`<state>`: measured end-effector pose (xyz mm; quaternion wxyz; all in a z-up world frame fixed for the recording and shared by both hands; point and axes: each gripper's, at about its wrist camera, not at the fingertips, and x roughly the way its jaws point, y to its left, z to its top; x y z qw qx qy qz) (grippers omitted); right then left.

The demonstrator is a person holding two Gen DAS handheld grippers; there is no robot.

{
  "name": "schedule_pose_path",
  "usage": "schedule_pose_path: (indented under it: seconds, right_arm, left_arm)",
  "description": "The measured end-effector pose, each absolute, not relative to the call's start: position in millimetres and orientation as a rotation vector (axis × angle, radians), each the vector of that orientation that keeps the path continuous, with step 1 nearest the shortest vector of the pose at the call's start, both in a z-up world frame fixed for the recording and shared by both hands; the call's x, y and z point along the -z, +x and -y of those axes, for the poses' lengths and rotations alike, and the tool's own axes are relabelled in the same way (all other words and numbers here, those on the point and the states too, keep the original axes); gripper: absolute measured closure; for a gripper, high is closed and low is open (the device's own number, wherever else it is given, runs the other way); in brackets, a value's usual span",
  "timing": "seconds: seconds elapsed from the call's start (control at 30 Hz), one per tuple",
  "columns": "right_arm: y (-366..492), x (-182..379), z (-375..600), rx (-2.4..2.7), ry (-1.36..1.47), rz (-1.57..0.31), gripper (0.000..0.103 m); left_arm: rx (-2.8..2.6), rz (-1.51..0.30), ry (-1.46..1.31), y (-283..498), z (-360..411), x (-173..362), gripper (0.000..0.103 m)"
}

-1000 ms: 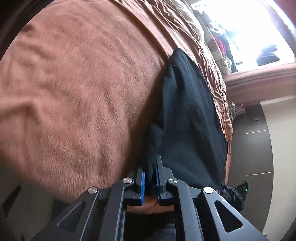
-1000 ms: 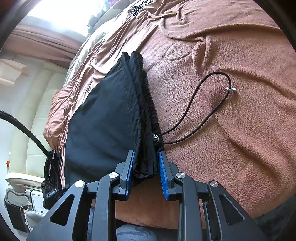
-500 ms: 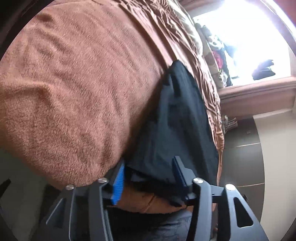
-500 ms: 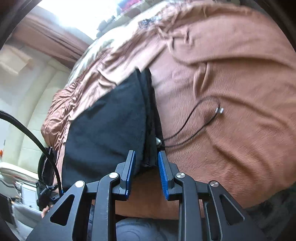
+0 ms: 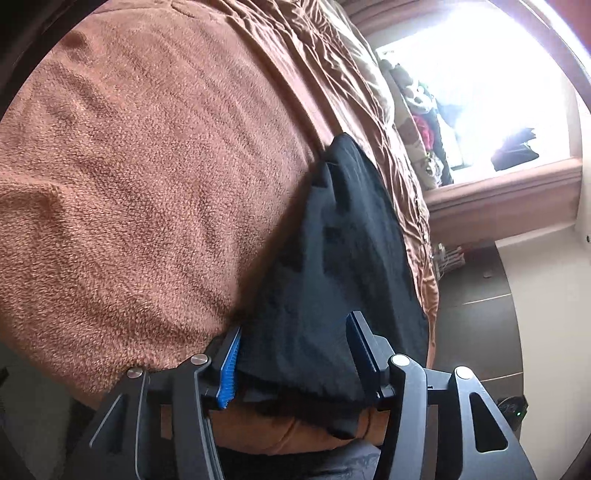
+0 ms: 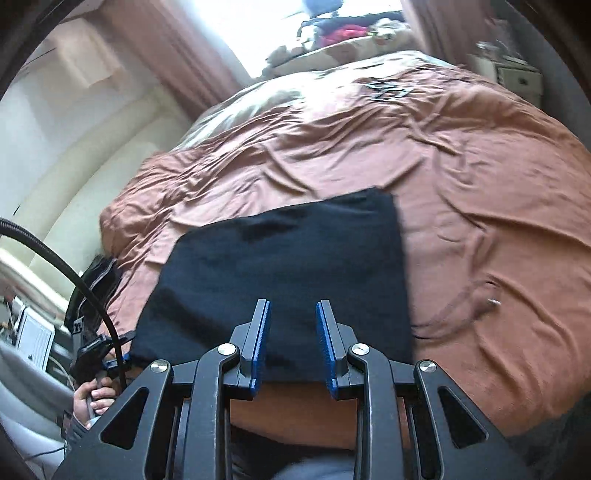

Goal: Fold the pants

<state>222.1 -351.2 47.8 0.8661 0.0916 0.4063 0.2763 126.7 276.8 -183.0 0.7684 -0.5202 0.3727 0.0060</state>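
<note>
The left gripper (image 5: 295, 325) is standing with its jaws well apart. They have just been opening, and the near hem of the black pants (image 5: 351, 258) is lying loose between the blue pads, which are not pressing on it. The right gripper (image 6: 293, 306) is hovering over the same near edge with its jaws partly apart and, as far as the right wrist view shows, nothing pinched between them.

The pants are resting as a flat, roughly square dark packet at the near edge of the bed, already folded over on themselves. Judging by how they are draping, they are going to behave as light, limp, slightly slick cloth. They are not fragile, but they are likely to sag and slide open if lifted by a single layer. The best hold is probably the two near corners, pinching all layers together. A thin drawcord (image 6: 461, 306) is trailing on the blanket just beside the right edge, blurred, and it may be dragging along with any further fold.

Under the pants a brown fleece blanket (image 5: 147, 184) is giving a soft, grippy bed that should be keeping the bottom layer from sliding. Beyond it a creased, satiny brown bedspread (image 6: 480, 184) is covering the rest of the bed. A person's hand (image 6: 92, 402) is showing low at the left. Farther off, a heap of clothes (image 6: 351, 33) is lying by a bright window (image 5: 480, 74), with curtains (image 6: 184, 48) hanging beside it.
</note>
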Motion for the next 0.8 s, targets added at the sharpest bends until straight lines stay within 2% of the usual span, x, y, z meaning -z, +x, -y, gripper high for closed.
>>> schedule_pose_path:
  seconds: [0.1,0.17,0.33,0.43,0.8]
  right_arm:
    - [227,-43,325,-0.610,0.157,-0.869,0.080]
    - [235,-39,309,-0.640,0.148,-0.889,0.080]
    - [248,-30,258,-0.701,0.090,-0.952,0.080]
    - [264,-21,228,-0.740,0.059,-1.014,0.080]
    - [313,27,141,-0.848,-0.080,-1.200,0.087]
  left_arm:
    - [-0.012,-0.798,-1.125,127,-275,183,0.049]
    - [-0.013,-0.798,-1.124,129,-273,184,0.053]
    - [-0.014,-0.821,-1.128,129,-271,190,0.082]
    - [-0.007,-0.813,-1.135,128,-271,190,0.092]
    - [0.005,-0.791,-1.181,112,-275,189,0.094]
